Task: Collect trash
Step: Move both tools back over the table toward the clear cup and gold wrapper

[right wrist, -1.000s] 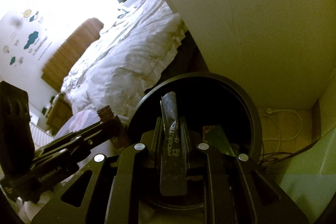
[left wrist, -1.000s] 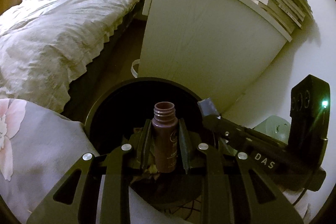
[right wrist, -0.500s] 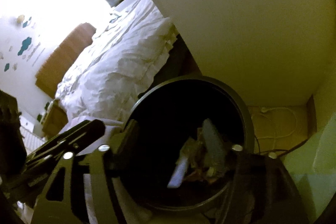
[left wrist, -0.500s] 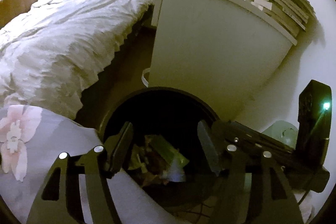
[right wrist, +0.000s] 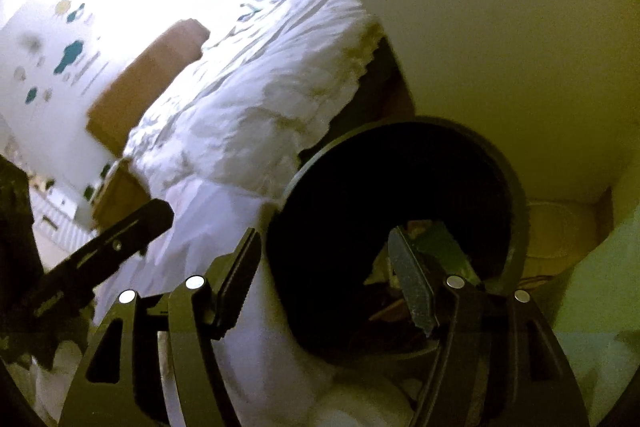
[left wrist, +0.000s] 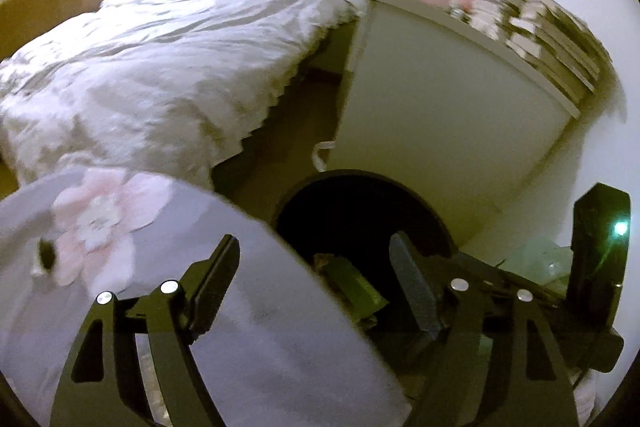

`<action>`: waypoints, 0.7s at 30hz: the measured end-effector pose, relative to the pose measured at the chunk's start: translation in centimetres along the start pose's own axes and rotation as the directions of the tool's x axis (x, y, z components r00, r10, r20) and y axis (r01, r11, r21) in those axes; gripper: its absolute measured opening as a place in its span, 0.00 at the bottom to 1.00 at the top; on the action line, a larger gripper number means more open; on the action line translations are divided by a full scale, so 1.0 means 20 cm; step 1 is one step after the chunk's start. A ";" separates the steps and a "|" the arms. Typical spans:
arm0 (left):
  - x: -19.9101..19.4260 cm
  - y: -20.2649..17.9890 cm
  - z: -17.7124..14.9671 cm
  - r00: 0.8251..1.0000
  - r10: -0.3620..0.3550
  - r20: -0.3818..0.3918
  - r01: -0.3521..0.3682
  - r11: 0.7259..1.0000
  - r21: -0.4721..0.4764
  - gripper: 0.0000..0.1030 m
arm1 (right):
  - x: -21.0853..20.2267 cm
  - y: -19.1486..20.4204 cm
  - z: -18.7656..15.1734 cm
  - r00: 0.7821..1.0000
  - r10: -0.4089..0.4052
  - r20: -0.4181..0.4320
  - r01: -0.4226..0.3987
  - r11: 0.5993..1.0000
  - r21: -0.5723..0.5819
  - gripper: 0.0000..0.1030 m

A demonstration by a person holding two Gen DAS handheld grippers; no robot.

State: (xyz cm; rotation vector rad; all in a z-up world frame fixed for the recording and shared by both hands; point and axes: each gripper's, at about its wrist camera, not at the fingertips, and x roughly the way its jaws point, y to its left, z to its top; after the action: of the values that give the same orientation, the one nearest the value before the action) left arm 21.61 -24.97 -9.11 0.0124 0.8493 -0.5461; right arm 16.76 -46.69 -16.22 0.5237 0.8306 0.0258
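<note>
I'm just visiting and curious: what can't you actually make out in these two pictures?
- Bin contents: both views, mostly lost in shadow behind the gripper fingers.
- Book titles on the cabinet: left view, blurred.
- Flowered fabric: left view, cut off by the edge.

bottle and sachet dropped, grippers opened

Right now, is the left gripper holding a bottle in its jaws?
No, the left gripper has its jaws wide apart with nothing between them, just the flowered grey bedding and the black trash bin behind.
</note>
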 end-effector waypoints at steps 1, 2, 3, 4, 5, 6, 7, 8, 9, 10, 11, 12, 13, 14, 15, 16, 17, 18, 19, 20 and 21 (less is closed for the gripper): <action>-0.02 0.05 -0.01 1.000 0.011 -0.002 -0.011 1.000 -0.020 0.75 | 0.00 0.03 -0.01 1.000 0.005 -0.007 -0.005 1.000 -0.014 0.64; -0.03 0.09 -0.02 1.000 0.019 -0.003 -0.019 0.999 -0.034 0.75 | 0.01 0.07 -0.01 1.000 0.010 -0.015 -0.010 1.000 -0.029 0.64; -0.05 0.15 -0.04 0.999 0.032 -0.004 -0.032 0.998 -0.055 0.76 | 0.02 0.11 -0.03 1.000 0.016 -0.024 -0.017 0.999 -0.045 0.64; -0.07 0.21 -0.05 0.999 0.047 -0.006 -0.047 0.996 -0.078 0.76 | 0.03 0.16 -0.05 0.999 0.026 -0.037 -0.028 0.997 -0.066 0.64; -0.09 0.26 -0.06 0.998 0.058 -0.005 -0.059 0.993 -0.098 0.78 | 0.05 0.20 -0.06 0.998 0.033 -0.047 -0.037 0.996 -0.081 0.64; -0.12 0.34 -0.08 0.997 0.076 -0.005 -0.076 0.989 -0.126 0.78 | 0.07 0.26 -0.08 0.997 0.044 -0.063 -0.050 0.994 -0.100 0.64; -0.14 0.41 -0.10 0.996 0.092 -0.005 -0.092 0.985 -0.149 0.78 | 0.07 0.29 -0.09 0.996 0.050 -0.073 -0.058 0.992 -0.114 0.64; -0.16 0.48 -0.11 0.994 0.111 -0.007 -0.110 0.979 -0.173 0.78 | 0.09 0.35 -0.12 0.995 0.057 -0.088 -0.068 0.989 -0.135 0.64; -0.18 0.53 -0.12 0.992 0.123 -0.010 -0.122 0.974 -0.189 0.78 | 0.11 0.40 -0.14 0.993 0.063 -0.103 -0.079 0.985 -0.155 0.64; -0.20 0.60 -0.14 0.990 0.142 -0.013 -0.141 0.967 -0.210 0.78 | 0.12 0.45 -0.16 0.991 0.069 -0.117 -0.089 0.981 -0.171 0.64; -0.21 0.65 -0.15 0.988 0.156 -0.016 -0.155 0.962 -0.223 0.78 | 0.14 0.49 -0.18 0.989 0.074 -0.131 -0.098 0.977 -0.188 0.64; -0.22 0.72 -0.16 0.984 0.177 -0.021 -0.177 0.954 -0.240 0.78 | 0.15 0.53 -0.20 0.986 0.077 -0.145 -0.106 0.973 -0.205 0.64; -0.23 0.78 -0.18 0.980 0.196 -0.028 -0.196 0.947 -0.254 0.78 | 0.17 0.58 -0.23 0.984 0.077 -0.162 -0.113 0.967 -0.228 0.64; -0.24 0.84 -0.19 0.977 0.212 -0.035 -0.213 0.940 -0.265 0.78 | 0.20 0.64 -0.26 0.981 0.073 -0.180 -0.118 0.960 -0.254 0.64; -0.24 0.89 -0.20 0.974 0.223 -0.042 -0.226 0.935 -0.274 0.78 | 0.22 0.68 -0.28 0.978 0.070 -0.196 -0.123 0.954 -0.274 0.64; -0.24 0.92 -0.20 0.972 0.230 -0.047 -0.234 0.931 -0.280 0.78 | 0.24 0.71 -0.29 0.976 0.067 -0.208 -0.127 0.948 -0.290 0.64; -0.23 0.97 -0.21 0.969 0.241 -0.057 -0.247 0.925 -0.287 0.78 | 0.26 0.75 -0.32 0.973 0.063 -0.221 -0.131 0.942 -0.309 0.64; -0.22 1.00 -0.21 0.967 0.249 -0.063 -0.256 0.921 -0.292 0.78 | 0.28 0.78 -0.34 0.970 0.056 -0.235 -0.134 0.935 -0.327 0.64; -0.21 1.04 -0.22 0.964 0.256 -0.068 -0.265 0.918 -0.296 0.78 | 0.28 0.81 -0.37 0.968 0.051 -0.244 -0.134 0.931 -0.340 0.64; -0.21 1.08 -0.22 0.963 0.261 -0.072 -0.270 0.915 -0.301 0.78 | 0.30 0.84 -0.39 0.966 0.042 -0.255 -0.134 0.924 -0.358 0.64; -0.20 1.11 -0.23 0.961 0.265 -0.079 -0.276 0.911 -0.307 0.78 | 0.31 0.86 -0.41 0.965 0.035 -0.262 -0.134 0.919 -0.370 0.64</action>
State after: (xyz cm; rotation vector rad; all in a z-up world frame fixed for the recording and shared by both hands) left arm 26.56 -3.02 -13.88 -0.1515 0.9447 -0.1449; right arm 18.29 -26.79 -17.31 0.1832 1.0199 0.3369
